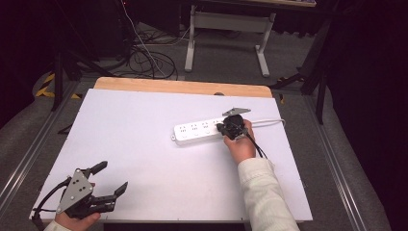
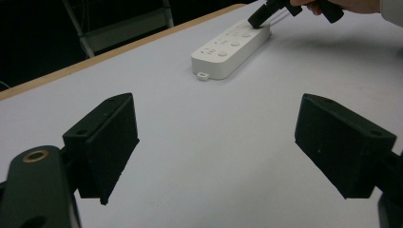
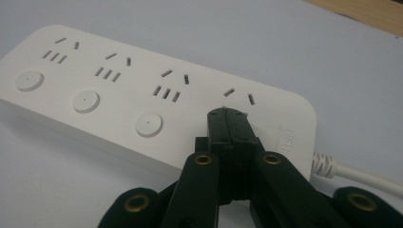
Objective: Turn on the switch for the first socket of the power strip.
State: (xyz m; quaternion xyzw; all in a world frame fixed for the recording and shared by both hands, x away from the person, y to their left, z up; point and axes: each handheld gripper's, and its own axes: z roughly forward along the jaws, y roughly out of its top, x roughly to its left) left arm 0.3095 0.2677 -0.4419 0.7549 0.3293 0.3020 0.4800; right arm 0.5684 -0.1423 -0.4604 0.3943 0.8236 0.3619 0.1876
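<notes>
White power strip point(image 1: 204, 131) under the right gripper's point(image 3: 231, 118) closed jaws; left gripper point(image 1: 109, 178) wide open.

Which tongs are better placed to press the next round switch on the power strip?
The right. The right tongs are shut, tips down on the power strip at its cord end, beside the nearest free round switch. The left tongs sit open near the table's front left corner, far from it.
</notes>
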